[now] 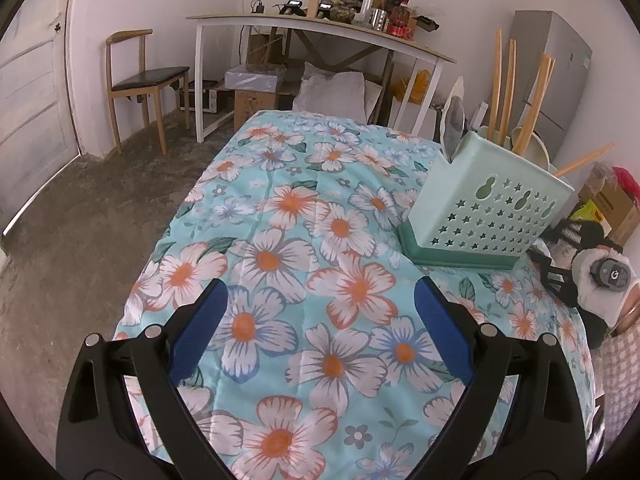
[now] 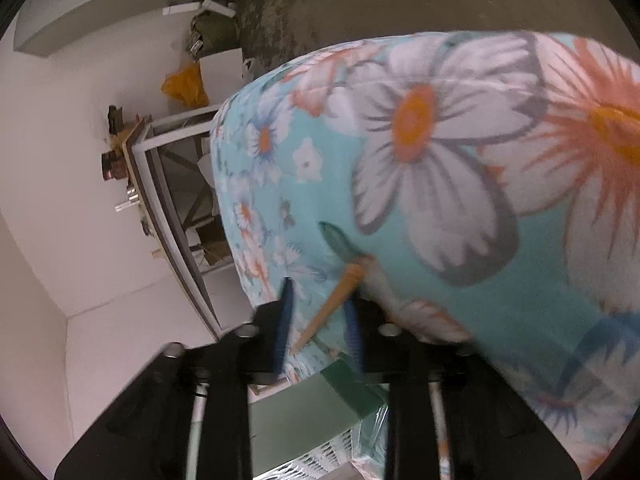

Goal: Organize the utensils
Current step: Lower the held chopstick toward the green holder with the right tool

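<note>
A mint-green perforated utensil holder (image 1: 486, 204) stands on the floral cloth (image 1: 304, 240) at the right. It holds several wooden chopsticks (image 1: 506, 92) and a metal spoon (image 1: 454, 120). My left gripper (image 1: 320, 320) is open and empty, low over the cloth, left of the holder. In the right wrist view, my right gripper (image 2: 320, 312) has its blue pads partly apart with one wooden chopstick (image 2: 332, 304) between them; the view is blurred, and the holder's green base (image 2: 352, 384) shows below. The gloved right hand (image 1: 604, 280) is beside the holder.
The cloth-covered table drops off at its left edge to a bare concrete floor (image 1: 80, 220). A wooden chair (image 1: 140, 80) and a white desk (image 1: 320, 28) loaded with clutter stand behind. Cardboard boxes (image 1: 612, 200) are at the right.
</note>
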`<control>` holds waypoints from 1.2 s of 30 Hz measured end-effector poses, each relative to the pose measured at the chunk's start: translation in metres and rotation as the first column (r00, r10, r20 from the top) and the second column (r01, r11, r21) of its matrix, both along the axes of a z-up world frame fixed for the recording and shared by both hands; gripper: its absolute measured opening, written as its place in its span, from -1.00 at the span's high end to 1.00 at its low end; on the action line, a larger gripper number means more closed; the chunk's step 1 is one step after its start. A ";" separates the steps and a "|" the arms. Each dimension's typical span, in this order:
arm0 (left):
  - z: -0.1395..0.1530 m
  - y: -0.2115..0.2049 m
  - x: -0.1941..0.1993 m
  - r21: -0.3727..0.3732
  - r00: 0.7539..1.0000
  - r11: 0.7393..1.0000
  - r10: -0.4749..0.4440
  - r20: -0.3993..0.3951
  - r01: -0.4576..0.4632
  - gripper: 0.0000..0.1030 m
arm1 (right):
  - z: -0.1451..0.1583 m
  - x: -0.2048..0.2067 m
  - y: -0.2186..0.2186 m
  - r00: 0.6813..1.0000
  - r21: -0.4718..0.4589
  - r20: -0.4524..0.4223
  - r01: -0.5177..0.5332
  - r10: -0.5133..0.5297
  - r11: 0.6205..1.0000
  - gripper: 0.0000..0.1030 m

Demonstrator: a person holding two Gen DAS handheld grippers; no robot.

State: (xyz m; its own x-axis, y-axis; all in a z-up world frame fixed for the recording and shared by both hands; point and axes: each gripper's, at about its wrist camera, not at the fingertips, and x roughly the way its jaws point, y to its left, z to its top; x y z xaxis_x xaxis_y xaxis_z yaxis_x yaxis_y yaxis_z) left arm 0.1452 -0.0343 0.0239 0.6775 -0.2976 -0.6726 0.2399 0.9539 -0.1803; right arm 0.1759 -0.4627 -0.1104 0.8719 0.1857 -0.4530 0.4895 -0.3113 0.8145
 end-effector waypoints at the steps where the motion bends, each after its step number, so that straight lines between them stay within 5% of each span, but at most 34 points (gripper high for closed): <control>1: 0.001 0.001 0.000 0.000 1.000 1.000 0.002 0.003 -0.002 -0.76 | -0.007 -0.001 0.000 1.000 0.024 0.012 0.022 -0.022 0.999 0.87; 8: 0.006 0.004 -0.005 -0.001 1.000 1.000 0.009 0.016 -0.009 -0.76 | -0.002 0.001 0.000 0.997 0.008 0.068 0.023 -0.024 1.000 0.86; 12: 0.008 0.004 -0.009 0.001 1.000 1.000 0.006 0.023 -0.006 -0.76 | 0.059 -0.008 -0.011 0.996 -0.288 0.084 -0.004 0.029 0.958 0.86; 16: 0.008 0.003 -0.009 0.007 1.000 1.000 0.003 0.027 -0.003 -0.76 | 0.148 -0.020 -0.013 0.990 -0.617 0.109 -0.001 0.087 0.787 0.87; 18: 0.008 0.003 -0.009 0.002 1.000 1.000 0.004 0.022 -0.004 -0.76 | 0.205 -0.028 -0.006 0.980 -0.763 0.137 0.013 0.143 0.646 0.87; 24: 0.008 -0.001 -0.011 0.003 1.000 1.000 -0.003 0.017 0.003 -0.76 | 0.312 -0.049 0.029 0.930 -0.936 0.180 0.062 0.319 0.348 0.87; 30: 0.009 0.001 -0.010 0.001 1.000 1.000 0.000 0.020 0.000 -0.76 | 0.346 -0.032 0.082 0.868 -0.991 0.060 -0.008 0.494 0.134 0.87; 36: 0.008 0.004 -0.010 -0.001 1.000 1.000 0.008 0.017 -0.008 -0.76 | 0.338 -0.020 0.120 0.831 -0.998 -0.053 -0.067 0.554 0.006 0.87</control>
